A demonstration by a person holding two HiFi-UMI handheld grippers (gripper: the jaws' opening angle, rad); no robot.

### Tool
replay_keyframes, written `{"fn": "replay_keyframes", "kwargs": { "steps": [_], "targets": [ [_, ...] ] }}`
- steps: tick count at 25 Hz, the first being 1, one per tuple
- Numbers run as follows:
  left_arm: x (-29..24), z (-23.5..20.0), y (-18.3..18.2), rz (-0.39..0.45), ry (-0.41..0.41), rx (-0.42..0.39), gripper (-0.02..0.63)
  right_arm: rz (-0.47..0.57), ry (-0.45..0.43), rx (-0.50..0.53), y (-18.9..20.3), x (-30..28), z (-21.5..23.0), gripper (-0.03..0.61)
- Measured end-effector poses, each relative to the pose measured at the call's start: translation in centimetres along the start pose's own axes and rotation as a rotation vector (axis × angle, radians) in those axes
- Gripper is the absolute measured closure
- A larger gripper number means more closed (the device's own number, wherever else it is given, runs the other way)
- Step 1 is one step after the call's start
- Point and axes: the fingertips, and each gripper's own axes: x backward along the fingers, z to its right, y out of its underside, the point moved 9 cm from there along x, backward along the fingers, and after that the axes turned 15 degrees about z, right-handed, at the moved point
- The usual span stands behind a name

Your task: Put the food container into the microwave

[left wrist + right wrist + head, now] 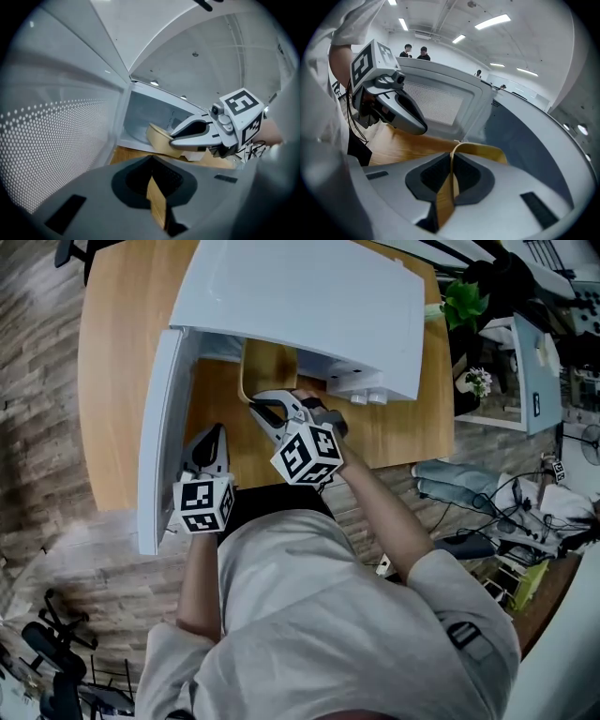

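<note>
The white microwave (309, 306) stands on a wooden table (112, 381) with its door (164, 427) swung open to the left. My right gripper (258, 409) is shut on the rim of the tan food container (267, 367), which sits at the mouth of the cavity. In the right gripper view the curved rim (483, 151) runs out from between the jaws (452, 159). My left gripper (214, 435) hovers low beside the open door, jaws together and holding nothing. The left gripper view shows the container (159, 137) and the right gripper (176, 139) in front of the cavity (145, 112).
The perforated inside of the door (56, 140) is close on the left gripper's left. Potted plants (464, 301) and a white box stand past the table's right end. Cables (506, 512) lie on the floor there. People (417, 50) stand far behind the microwave.
</note>
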Motion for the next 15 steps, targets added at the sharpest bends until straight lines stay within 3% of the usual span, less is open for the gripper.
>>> {"fn": "replay_keyframes", "kwargs": {
  "steps": [15],
  "targets": [
    [-0.7,-0.9,-0.2,-0.008,-0.046,0.009,0.601,-0.015,-0.031,0.063,0.5,-2.4,1.5,0.545]
  ]
}}
